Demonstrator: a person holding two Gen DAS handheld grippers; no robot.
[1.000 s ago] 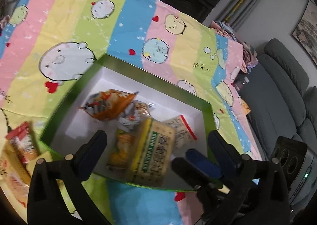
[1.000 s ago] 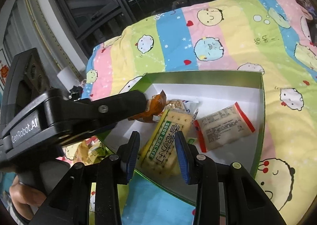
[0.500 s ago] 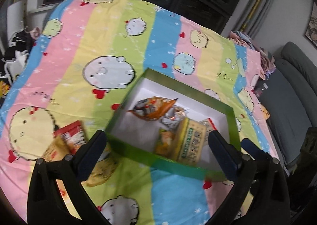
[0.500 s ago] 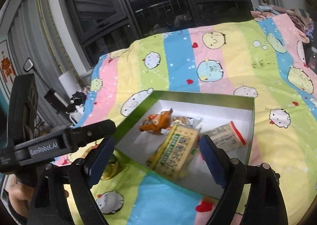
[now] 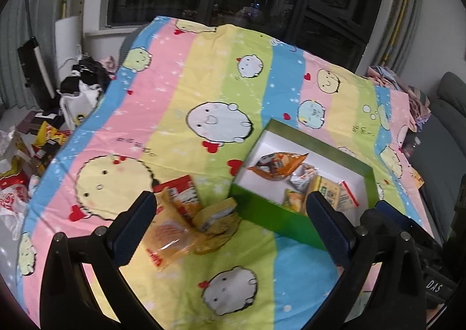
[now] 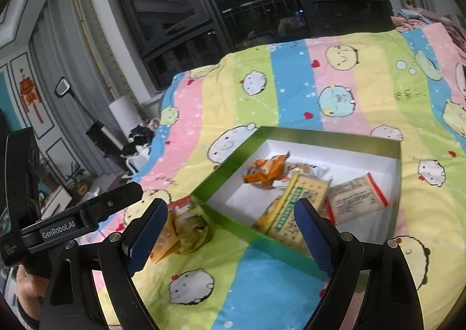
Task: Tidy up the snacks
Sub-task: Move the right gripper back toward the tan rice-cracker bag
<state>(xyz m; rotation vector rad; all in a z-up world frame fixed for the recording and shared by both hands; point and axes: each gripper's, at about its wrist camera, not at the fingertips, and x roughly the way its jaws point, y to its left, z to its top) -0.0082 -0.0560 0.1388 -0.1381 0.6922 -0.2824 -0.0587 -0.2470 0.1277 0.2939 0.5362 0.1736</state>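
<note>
A green box with a white inside point(image 5: 271, 215) point(image 6: 221, 219) lies on the striped cartoon blanket. In it are an orange packet point(image 5: 276, 168) point(image 6: 263, 171), a soda cracker pack point(image 6: 294, 207) point(image 5: 327, 191), a white packet with red ends point(image 6: 354, 197) and other small packets. Several loose snack packets point(image 5: 186, 219) point(image 6: 182, 228) lie on the blanket left of the box. My left gripper point(image 5: 230, 225) is open and empty, held above the blanket near these loose packets. My right gripper point(image 6: 231, 237) is open and empty, raised in front of the box.
The blanket point(image 5: 180, 114) covers a bed. Bags and clutter point(image 5: 35, 149) lie on the floor at the left. A grey sofa point(image 5: 448, 114) stands at the right. Dark windows point(image 6: 233, 15) are behind the bed. The left gripper's body point(image 6: 72, 222) shows in the right wrist view.
My right gripper opened and let go of the soda cracker pack, which now lies in the box. Both grippers pulled back and up from the box; the left now faces the loose packets.
</note>
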